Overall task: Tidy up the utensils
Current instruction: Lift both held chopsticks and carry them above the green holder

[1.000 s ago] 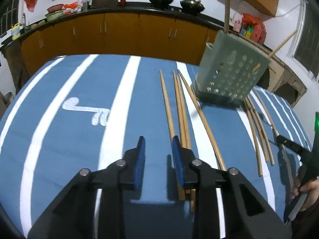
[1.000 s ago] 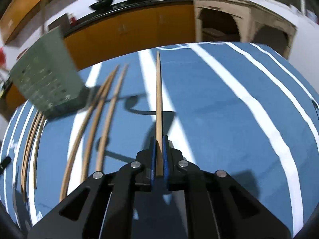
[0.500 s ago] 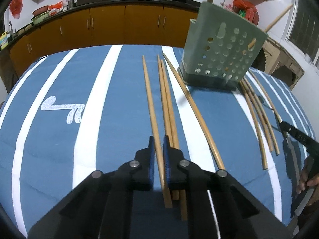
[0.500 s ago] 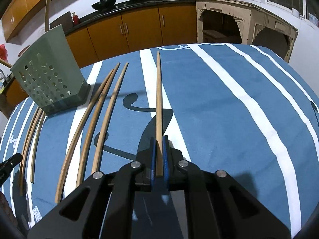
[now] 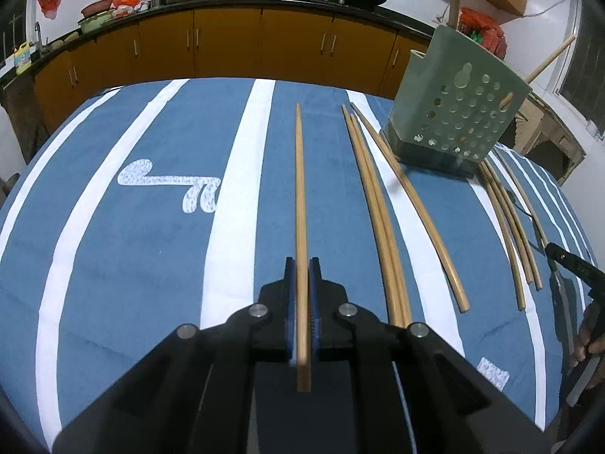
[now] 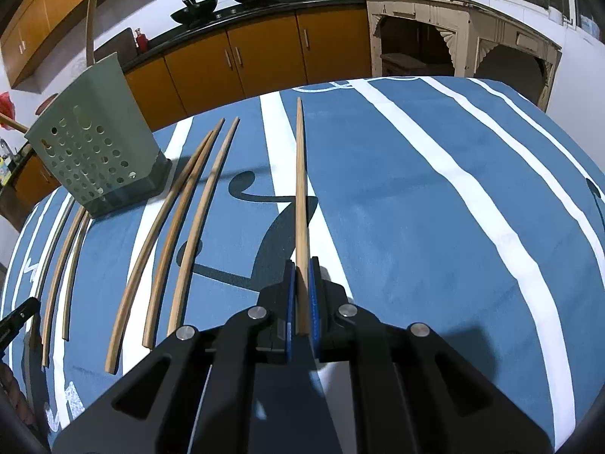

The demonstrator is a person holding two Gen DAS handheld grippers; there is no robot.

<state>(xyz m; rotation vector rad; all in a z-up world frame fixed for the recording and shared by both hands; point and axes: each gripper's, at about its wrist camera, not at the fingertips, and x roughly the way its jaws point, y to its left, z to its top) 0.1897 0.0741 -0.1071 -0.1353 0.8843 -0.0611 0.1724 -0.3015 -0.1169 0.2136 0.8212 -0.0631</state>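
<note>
My left gripper [image 5: 301, 265] is shut on a long wooden chopstick [image 5: 300, 189] and holds it above the blue striped cloth, pointing away from me. My right gripper [image 6: 301, 265] is shut on another wooden chopstick [image 6: 300, 174], also pointing away. A pale green perforated utensil holder [image 5: 457, 109] stands at the far right in the left wrist view, with a few sticks poking out of it. It shows at the far left in the right wrist view [image 6: 94, 143]. Several loose chopsticks [image 5: 382, 204] lie on the cloth beside it and show in the right wrist view [image 6: 177, 227].
More chopsticks [image 5: 506, 212] lie right of the holder. A blue cloth with white stripes [image 5: 151, 227] covers the table. Orange kitchen cabinets [image 5: 227, 45] with a black counter run along the far wall. The other gripper [image 5: 574, 265] shows at the right edge.
My left gripper was open beside the chopsticks, then shut on one and lifted it off the cloth. My right gripper stayed shut on its chopstick, barely moving.
</note>
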